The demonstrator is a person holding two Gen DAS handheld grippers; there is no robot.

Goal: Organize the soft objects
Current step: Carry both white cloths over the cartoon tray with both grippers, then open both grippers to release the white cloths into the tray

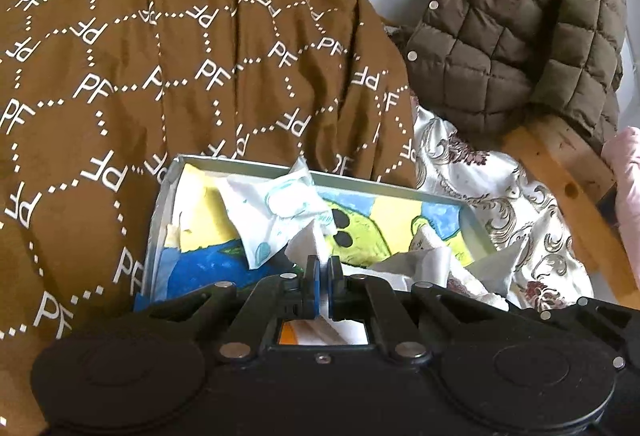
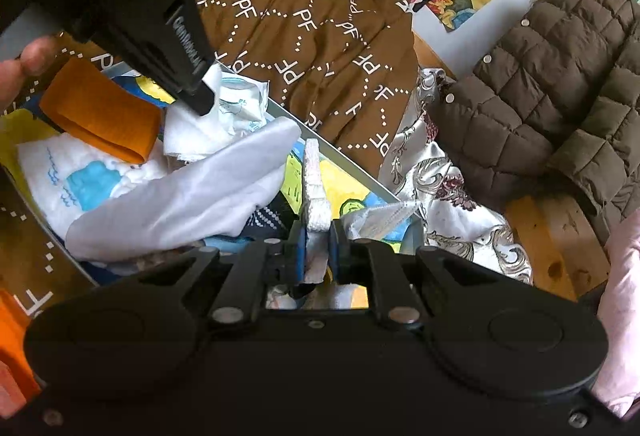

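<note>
Sorting is under way: a white cloth (image 1: 308, 242) is pinched by the left gripper (image 1: 322, 268), a pale folded towel (image 2: 316, 192) clamped by the right gripper (image 2: 318, 250), above the tray (image 1: 400, 192); careful placement seems needed next.

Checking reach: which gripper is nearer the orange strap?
Left. The left gripper sits right beside the orange strap, pinching white cloth; the right gripper is farther off.

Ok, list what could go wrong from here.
1. The left gripper pinches only a corner of a white cloth; it may slip free.
2. The right gripper holds a folded towel by its end; it may unfold.
3. The orange cloth could drag out of the tray.
</note>
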